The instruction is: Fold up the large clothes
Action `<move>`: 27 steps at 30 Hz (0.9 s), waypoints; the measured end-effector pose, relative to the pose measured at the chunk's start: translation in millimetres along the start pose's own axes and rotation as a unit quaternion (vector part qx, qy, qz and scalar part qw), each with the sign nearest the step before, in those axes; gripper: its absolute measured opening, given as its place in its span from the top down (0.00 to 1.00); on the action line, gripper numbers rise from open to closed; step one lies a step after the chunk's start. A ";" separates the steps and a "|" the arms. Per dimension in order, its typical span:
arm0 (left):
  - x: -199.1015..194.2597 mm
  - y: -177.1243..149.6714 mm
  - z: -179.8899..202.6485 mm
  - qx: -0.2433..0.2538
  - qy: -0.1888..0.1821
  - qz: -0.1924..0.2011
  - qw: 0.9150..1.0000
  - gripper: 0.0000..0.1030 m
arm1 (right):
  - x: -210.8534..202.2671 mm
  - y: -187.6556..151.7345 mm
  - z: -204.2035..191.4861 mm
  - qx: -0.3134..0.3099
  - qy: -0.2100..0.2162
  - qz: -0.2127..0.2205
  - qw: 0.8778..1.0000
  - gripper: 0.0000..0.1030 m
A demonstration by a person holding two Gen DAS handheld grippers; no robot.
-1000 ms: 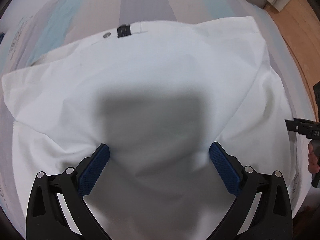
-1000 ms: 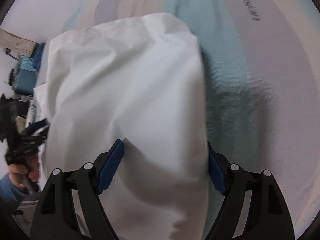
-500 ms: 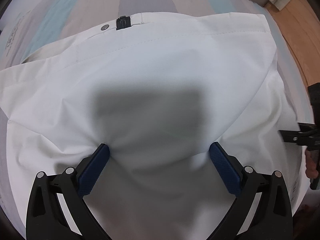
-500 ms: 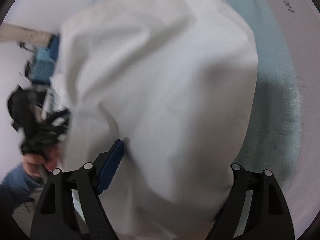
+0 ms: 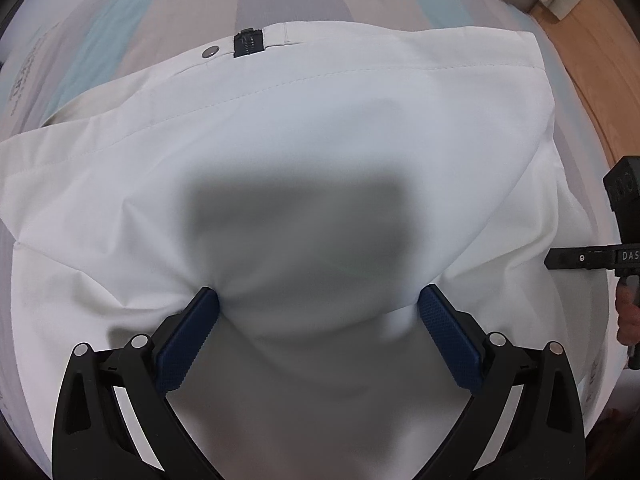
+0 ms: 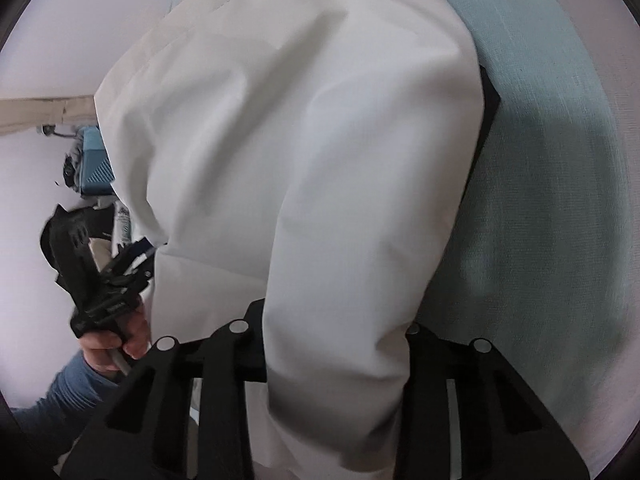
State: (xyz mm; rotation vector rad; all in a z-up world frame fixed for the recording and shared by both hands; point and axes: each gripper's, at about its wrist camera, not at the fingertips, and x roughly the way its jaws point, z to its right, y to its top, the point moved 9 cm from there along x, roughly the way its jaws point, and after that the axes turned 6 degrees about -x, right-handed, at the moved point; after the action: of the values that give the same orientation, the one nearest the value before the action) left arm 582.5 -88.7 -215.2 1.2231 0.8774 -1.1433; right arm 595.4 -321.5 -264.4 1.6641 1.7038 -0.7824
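A large white garment [image 5: 320, 132] with a black zipper end [image 5: 248, 42] and a metal snap lies folded on the striped bed. My left gripper [image 5: 318, 304] is open, its blue pads [image 5: 188, 340] pressing into a puffed fold of the cloth. In the right wrist view the same white garment [image 6: 304, 152] drapes over my right gripper [image 6: 336, 320] and hides its fingertips, so I cannot tell how its jaws stand. The right gripper also shows at the right edge of the left wrist view [image 5: 588, 258].
The bed cover [image 6: 552, 160] has teal, grey and pale stripes. A wooden floor [image 5: 592, 60] and a curtain lie beyond the bed's far right. A blue box [image 6: 94, 164] and clutter stand by the white wall at the left.
The right gripper has swung in under the garment, which now covers both its blue pads. The left gripper has stayed open and moved slightly closer to the cloth.
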 end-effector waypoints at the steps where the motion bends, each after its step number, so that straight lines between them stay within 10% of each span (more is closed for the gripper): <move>1: 3.0 -1.7 1.2 0.001 0.001 0.000 1.000 0.05 | 0.3 1.7 0.8 0.003 0.003 -0.001 1.000 0.64; 6: 4.9 -2.5 3.3 -0.001 -0.002 -0.002 1.000 0.05 | 15.3 3.4 3.3 0.003 -0.001 -0.012 1.000 0.51; 14: 8.6 -7.6 7.7 0.004 0.003 -0.003 1.000 0.05 | 6.3 4.6 -13.9 -0.009 -0.033 -0.018 0.999 0.81; 27: 14.5 -14.4 11.8 0.014 0.010 -0.005 1.000 0.05 | 22.6 7.1 -25.5 -0.014 -0.129 -0.033 0.991 0.70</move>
State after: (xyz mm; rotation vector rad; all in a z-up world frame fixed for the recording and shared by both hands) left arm 571.2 -102.5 -230.6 1.2565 0.8865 -1.1570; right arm 601.5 -287.3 -265.9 1.4245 1.5858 -0.9566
